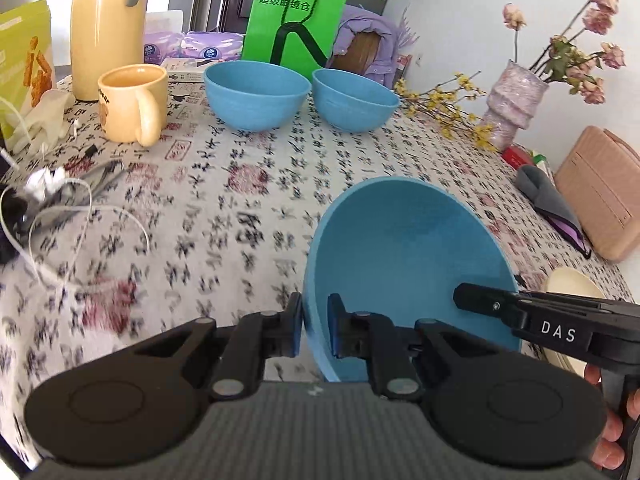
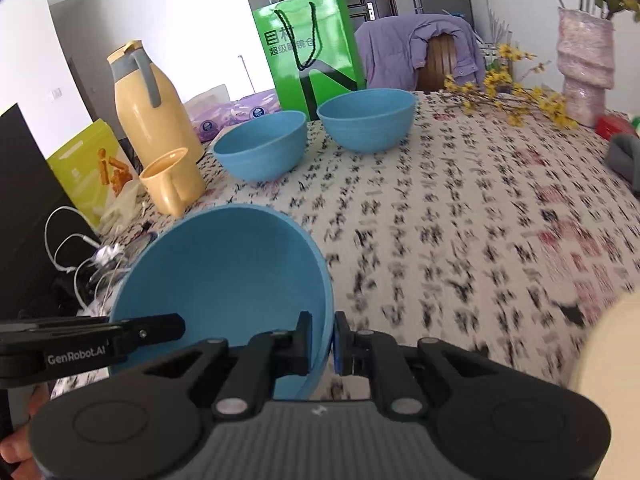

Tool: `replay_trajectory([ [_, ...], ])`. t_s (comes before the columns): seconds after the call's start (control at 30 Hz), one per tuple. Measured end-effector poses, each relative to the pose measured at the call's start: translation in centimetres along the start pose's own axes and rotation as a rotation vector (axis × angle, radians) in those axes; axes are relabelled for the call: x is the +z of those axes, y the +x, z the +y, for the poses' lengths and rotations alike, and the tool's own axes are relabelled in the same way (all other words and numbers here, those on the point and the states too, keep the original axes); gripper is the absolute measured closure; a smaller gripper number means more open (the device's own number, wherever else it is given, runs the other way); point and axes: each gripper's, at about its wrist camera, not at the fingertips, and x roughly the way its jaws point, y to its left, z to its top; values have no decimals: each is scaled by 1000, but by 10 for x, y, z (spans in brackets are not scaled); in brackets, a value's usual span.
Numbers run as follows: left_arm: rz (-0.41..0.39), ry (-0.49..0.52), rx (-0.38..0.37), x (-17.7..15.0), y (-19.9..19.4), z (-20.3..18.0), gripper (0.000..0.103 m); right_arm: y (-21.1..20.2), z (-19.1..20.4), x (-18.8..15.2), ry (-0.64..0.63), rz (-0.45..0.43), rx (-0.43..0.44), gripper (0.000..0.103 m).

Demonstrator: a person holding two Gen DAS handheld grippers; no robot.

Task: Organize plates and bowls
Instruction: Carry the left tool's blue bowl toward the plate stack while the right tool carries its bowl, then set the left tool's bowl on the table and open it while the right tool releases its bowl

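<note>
Brightness: bright, even daylight in both views.
Source: overexposed white opening point(image 2: 256, 32) at 11 o'clock, right wrist view.
Shadows: soft, faint beneath the far bowls point(image 1: 256, 96).
Blur: motion smear on the desk point(image 2: 460, 240) pattern, strongest toward 3 and 9 o'clock; far items sharper.
Distortion: fisheye bending at edges; dark corners at 1 and 11 o'clock.

Home dining room, patterned tablecloth point(image 1: 240, 184), flower vase point(image 1: 514, 98), mug point(image 1: 132, 102)
</note>
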Motion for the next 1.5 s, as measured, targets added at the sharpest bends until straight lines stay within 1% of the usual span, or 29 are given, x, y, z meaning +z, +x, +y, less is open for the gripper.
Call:
replay_trajectory([
  [0.17, -2, 9, -26, -31, -10, -24, 90, -32, -14, -31, 31, -14, -24, 93],
  [0.3, 22, -4, -41, -40, -3, -32, 90, -41, -28, -43, 52, -11, -33, 93],
  [0.4, 31, -2, -39, -42, 1, -36, 90, -41, -33, -47, 54, -10, -44, 93],
  [0.53, 35, -7, -39, -39, 6, -35, 90, -38, -37, -47, 63, -7, -36, 93],
  [0.67, 40, 8, -40, -35, 11, -37, 87, -33, -41, -47, 76, -4, -22, 88],
  [0.7, 31, 16, -39, -35, 12, -38, 85, -31, -42, -46, 81, -4, -14, 84],
  [0.73, 18, 27, -34, -35, 12, -39, 80, -30, -43, -46, 89, -10, -6, 80],
  [0.77, 5, 39, -30, -36, 12, -41, 72, -29, -44, -45, 90, -18, 1, 78],
  [0.8, -6, 53, -27, -36, 12, -43, 67, -28, -44, -45, 83, -26, 8, 72],
  [0.83, -21, 67, -20, -38, 10, -45, 57, -29, -43, -44, 76, -36, 14, 62],
  [0.87, -41, 78, -11, -39, 8, -47, 49, -30, -41, -43, 63, -50, 18, 57],
  [0.9, -65, 88, -3, -40, 6, -49, 44, -31, -38, -43, 45, -63, 18, 48],
  [0.93, -87, 98, 5, -42, 3, -51, 34, -33, -36, -42, 31, -77, 15, 44],
  [0.97, -115, 105, 26, -44, -1, -53, 28, -35, -35, -42, 17, -91, 8, 41],
  [1.0, -141, 110, 45, -45, -5, -54, 25, -36, -33, -41, 4, -103, -7, 37],
  [1.03, -164, 117, 60, -47, -9, -55, 18, -39, -32, -41, -5, -117, -24, 33],
  [1.07, -190, 124, 69, -49, -15, -56, 14, -42, -31, -41, -18, -132, -43, 31],
  [1.1, -216, 128, 69, -52, -22, -57, 12, -46, -30, -41, -35, -144, -58, 28],
  [1.13, -243, 133, 71, -55, -29, -58, 7, -50, -29, -41, -53, -159, -72, 26],
  [1.17, -271, 137, 76, -59, -37, -59, 5, -56, -29, -42, -66, -177, -83, 25],
  [1.27, -356, 157, 103, -73, -61, -63, 0, -78, -27, -50, -110, -244, -97, 22],
  [1.33, -408, 168, 122, -86, -77, -64, 0, -96, -26, -60, -146, -299, -97, 18],
  [1.37, -424, 172, 131, -91, -83, -65, 0, -104, -25, -66, -164, -322, -93, 16],
  [1.4, -434, 177, 144, -97, -89, -66, 0, -112, -25, -74, -183, -345, -87, 12],
  [1.5, -464, 175, 184, -116, -104, -66, 0, -128, -25, -97, -224, -367, -87, 10],
])
